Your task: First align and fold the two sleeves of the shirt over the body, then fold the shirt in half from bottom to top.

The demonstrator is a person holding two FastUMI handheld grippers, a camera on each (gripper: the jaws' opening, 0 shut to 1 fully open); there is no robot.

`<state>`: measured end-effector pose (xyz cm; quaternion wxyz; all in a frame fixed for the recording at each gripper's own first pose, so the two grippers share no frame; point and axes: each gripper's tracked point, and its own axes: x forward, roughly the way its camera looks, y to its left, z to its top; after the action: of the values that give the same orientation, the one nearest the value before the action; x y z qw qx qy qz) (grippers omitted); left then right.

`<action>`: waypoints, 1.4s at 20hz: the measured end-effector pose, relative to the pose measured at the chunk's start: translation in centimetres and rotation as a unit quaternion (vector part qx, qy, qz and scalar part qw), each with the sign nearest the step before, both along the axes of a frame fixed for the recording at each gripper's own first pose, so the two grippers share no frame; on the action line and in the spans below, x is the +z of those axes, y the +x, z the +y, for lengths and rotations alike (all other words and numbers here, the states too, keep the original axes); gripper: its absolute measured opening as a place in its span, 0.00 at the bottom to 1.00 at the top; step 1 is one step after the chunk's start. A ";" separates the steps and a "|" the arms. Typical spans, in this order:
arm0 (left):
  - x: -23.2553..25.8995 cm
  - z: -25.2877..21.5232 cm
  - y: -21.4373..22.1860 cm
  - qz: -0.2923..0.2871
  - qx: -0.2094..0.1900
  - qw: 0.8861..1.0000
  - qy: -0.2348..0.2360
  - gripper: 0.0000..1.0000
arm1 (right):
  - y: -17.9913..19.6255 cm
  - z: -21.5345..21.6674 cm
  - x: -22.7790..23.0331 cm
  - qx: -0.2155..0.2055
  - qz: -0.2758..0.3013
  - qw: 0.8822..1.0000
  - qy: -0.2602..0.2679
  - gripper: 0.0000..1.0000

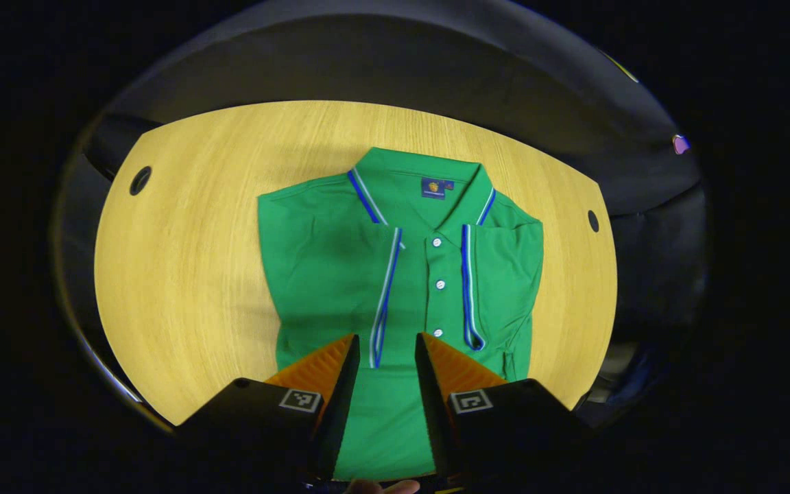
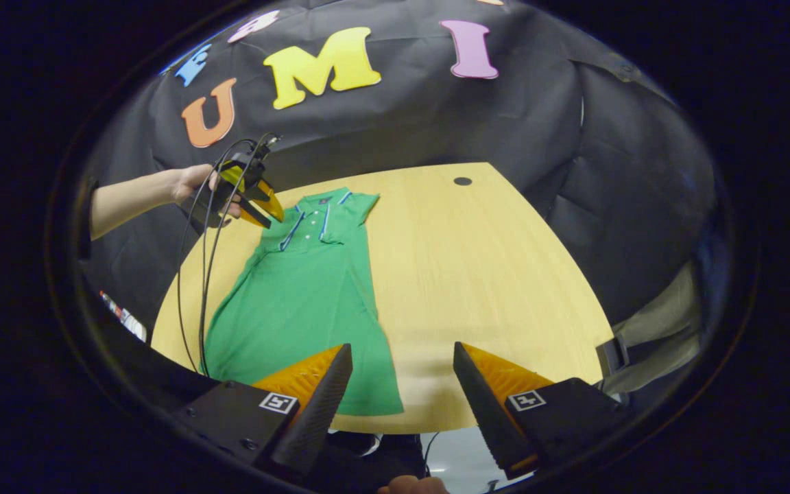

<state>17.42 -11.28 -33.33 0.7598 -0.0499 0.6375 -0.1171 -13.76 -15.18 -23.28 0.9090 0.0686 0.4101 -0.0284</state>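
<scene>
A green polo shirt point(image 1: 326, 274) with blue and white trim lies flat and face up on the wooden table point(image 1: 182, 274). Both sleeves are folded in over the chest, their striped cuffs point(image 1: 385, 295) on either side of the button placket. My left gripper point(image 1: 387, 357) hovers open above the shirt's middle, nothing between its fingers. In the right gripper view the shirt point(image 2: 299, 309) stretches away from me, collar at the far end. A hand holds the left gripper point(image 2: 258, 199) above the collar end. My right gripper point(image 2: 402, 363) stands open over the hem's right corner.
The table point(image 2: 491, 274) has bare wood to the right of the shirt and a small round hole point(image 2: 462, 181) near its far edge. Two such holes point(image 1: 140, 180) show in the left gripper view. Cables point(image 2: 203, 288) hang from the left gripper along the shirt's left side.
</scene>
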 end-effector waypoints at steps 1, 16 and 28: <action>0.4 1.1 -0.5 -0.019 -0.005 1.000 0.015 0.51 | 0.3 0.4 -0.1 0.009 -0.001 1.000 0.000 0.95; 8.4 12.8 -22.6 -0.221 0.046 0.974 -0.008 0.81 | 3.4 6.2 0.2 0.129 -0.019 0.991 -0.031 0.95; -2.1 14.8 -36.9 -0.082 -0.047 0.995 -0.014 0.81 | -4.3 3.6 -8.2 0.117 0.111 0.985 -0.055 0.95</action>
<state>-19.46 3.49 -35.45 0.8022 -0.0205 0.5733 -0.1656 -18.10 -11.58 -31.51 0.8575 -0.0335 0.5111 0.0486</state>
